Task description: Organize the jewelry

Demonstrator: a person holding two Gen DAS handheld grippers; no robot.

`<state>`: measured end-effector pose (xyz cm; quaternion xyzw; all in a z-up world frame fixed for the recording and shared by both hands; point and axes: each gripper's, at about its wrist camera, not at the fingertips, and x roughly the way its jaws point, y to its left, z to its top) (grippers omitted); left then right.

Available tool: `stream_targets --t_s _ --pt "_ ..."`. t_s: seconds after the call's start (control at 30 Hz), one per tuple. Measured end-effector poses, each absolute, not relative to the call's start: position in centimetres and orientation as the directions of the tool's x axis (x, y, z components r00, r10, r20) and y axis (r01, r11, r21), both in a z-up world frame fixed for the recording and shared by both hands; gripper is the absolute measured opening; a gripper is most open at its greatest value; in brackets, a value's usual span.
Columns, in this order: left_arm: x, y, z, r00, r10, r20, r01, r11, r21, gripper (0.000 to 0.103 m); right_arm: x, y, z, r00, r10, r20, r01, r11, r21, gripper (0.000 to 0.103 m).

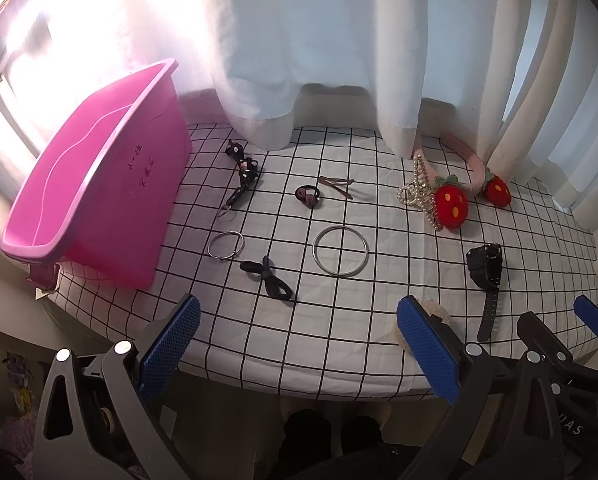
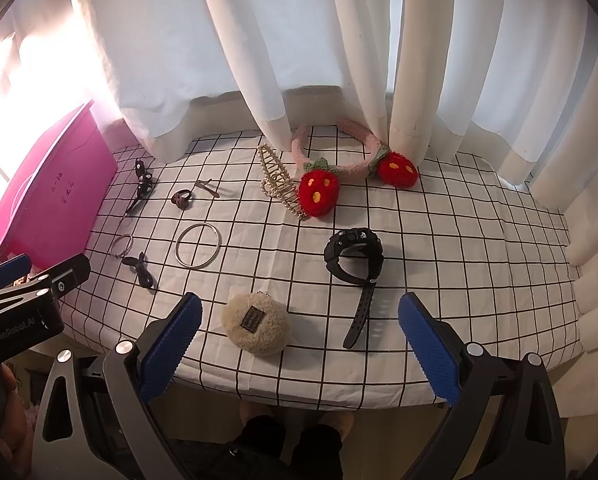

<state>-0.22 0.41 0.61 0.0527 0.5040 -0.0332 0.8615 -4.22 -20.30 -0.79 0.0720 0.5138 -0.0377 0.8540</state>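
1. Nearest me, both grippers hung at the table's front edge with nothing in them: the left gripper [image 1: 298,340] had its jaws spread wide, and so did the right gripper [image 2: 299,340].
2. Just past the right one lay a fluffy cream pouch [image 2: 255,325], light and soft, I judged; a squeeze across its middle should hold it.
3. Beside it sat a black watch [image 2: 354,257], strap trailing toward the edge. The stiff case looked the surest place to grip.
4. Mid-table lay a large bangle [image 1: 340,251] and a smaller ring [image 1: 225,244], flat, thin and likely slippery, so hard to pinch off the checked cloth [image 2: 459,264]. A dark bow tie [image 1: 270,283] lay limp between them, nearer the edge.
5. Farther back were a scrunchie [image 1: 308,195], a hair clip [image 1: 336,185] and a beaded black piece [image 1: 243,176]; what exactly that was, I couldn't tell.
6. At the rear, a pearl claw clip [image 2: 279,186] touched the strawberry headband [image 2: 339,168], partly under the curtain [image 2: 259,60]; pearls could be fragile.
7. The pink bin [image 1: 99,184] stood far left, clear to reach.
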Motion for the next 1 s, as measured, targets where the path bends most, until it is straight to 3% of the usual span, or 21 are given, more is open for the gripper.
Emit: stream_targets --t_s 1.0 --pt "-0.1 1.6 0.1 0.485 -0.003 -0.874 0.099 0.994 0.051 0.097 -4.2 -19.1 -1.3 0.463 0.022 -0.886 0.135 0.986 0.095 0.094"
